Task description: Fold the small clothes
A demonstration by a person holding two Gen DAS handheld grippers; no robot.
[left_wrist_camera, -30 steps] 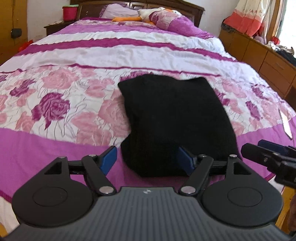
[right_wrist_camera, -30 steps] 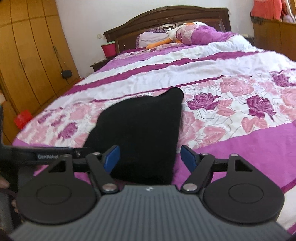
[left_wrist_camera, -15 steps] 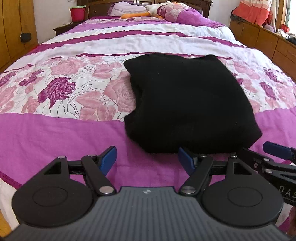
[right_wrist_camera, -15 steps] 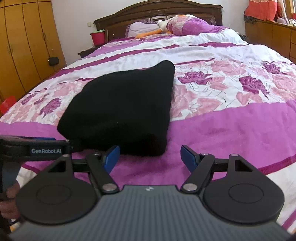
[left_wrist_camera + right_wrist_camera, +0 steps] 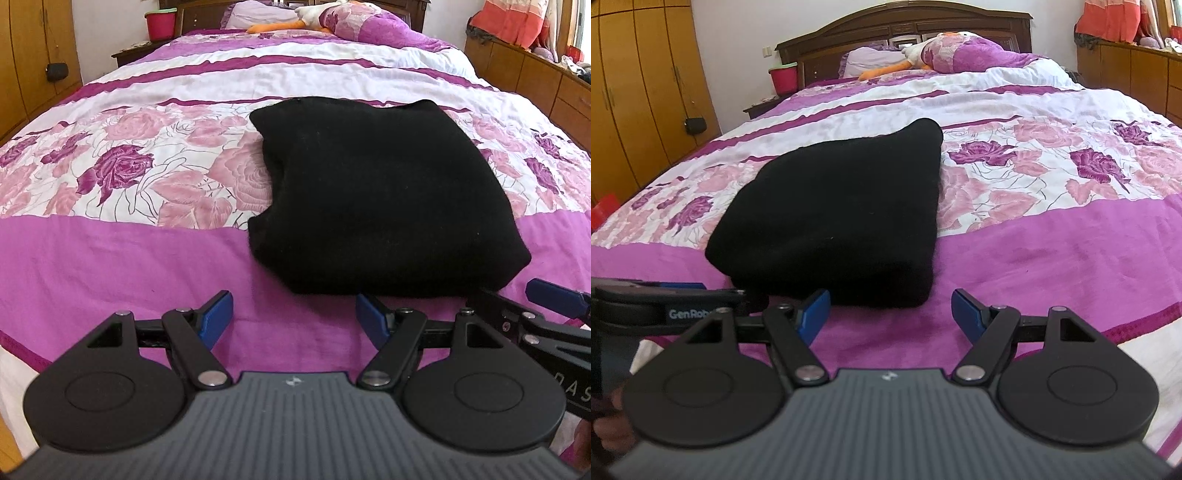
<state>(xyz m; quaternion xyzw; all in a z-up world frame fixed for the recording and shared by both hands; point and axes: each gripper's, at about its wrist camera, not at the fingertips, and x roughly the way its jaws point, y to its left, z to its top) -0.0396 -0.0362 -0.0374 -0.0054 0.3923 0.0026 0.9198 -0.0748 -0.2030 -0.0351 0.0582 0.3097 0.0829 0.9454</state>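
Black folded garment (image 5: 384, 206) lying on the bed (image 5: 122, 266), just beyond both tools. Left tool (image 5: 294, 317) and right tool (image 5: 890, 315) spread wide, gripping nothing. Farther off: pillows (image 5: 975, 55), dark wooden headboard (image 5: 905, 26).

One folded black garment (image 5: 373, 199), two tongs (image 5: 293, 319) (image 5: 890, 314), one red bucket (image 5: 783, 79), perhaps two pillows (image 5: 875, 61)
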